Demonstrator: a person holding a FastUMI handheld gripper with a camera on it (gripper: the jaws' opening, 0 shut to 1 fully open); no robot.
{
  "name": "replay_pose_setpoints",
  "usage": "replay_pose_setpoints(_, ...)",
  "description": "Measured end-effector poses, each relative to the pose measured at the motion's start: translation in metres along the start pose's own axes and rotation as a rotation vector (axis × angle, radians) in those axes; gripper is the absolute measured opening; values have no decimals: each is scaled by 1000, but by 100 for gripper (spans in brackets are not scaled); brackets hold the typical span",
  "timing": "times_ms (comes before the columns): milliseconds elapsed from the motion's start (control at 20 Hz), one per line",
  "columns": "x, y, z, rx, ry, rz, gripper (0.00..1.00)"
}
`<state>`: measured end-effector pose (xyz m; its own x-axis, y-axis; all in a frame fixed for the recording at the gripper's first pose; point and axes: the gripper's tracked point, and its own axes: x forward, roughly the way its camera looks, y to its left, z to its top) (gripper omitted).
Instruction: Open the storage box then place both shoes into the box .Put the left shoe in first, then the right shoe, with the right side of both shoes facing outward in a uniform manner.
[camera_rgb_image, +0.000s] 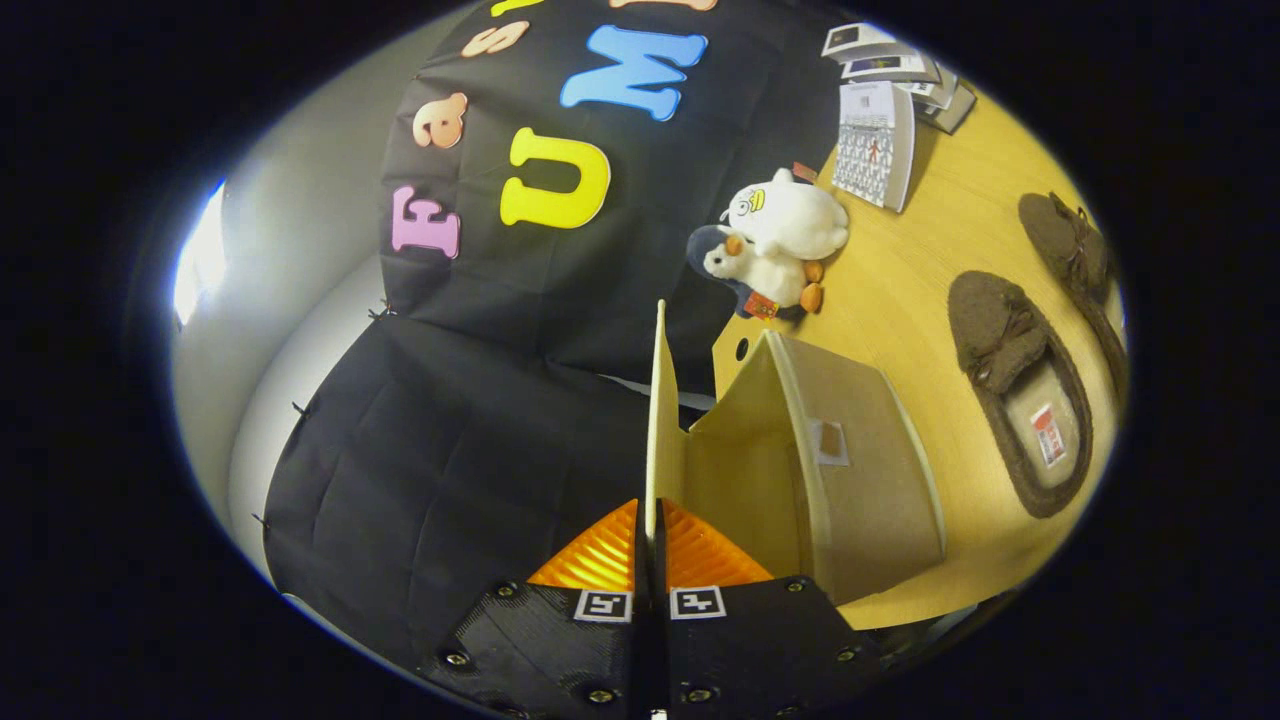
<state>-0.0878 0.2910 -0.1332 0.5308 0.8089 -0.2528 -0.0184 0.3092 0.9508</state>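
My gripper (650, 520) has its two orange fingers (600, 555) pressed together on the edge of a thin beige lid flap (657, 420), which stands swung up edge-on ahead of them. The beige storage box (860, 470) lies beside the fingers on the wooden table, its lid lifted away from the body. Beyond the box lie two brown slippers: the nearer one (1020, 390) with its pale insole showing, the farther one (1075, 260) past it near the table's edge.
Two plush toys, a white one (790, 218) and a penguin (755, 270), lie against the black cloth wall beyond the box. A calendar card (875, 145) and stacked booklets (900, 65) stand farther back on the wooden table (900, 260).
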Motion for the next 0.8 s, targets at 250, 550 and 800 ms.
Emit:
replay_pose_setpoints(250, 22, 36, -18, -113, 8, -4, 0)
replay_pose_setpoints(550, 48, 69, -39, -220, -4, 0, 0)
replay_pose_setpoints(800, 77, 102, -65, -315, 31, -21, 0)
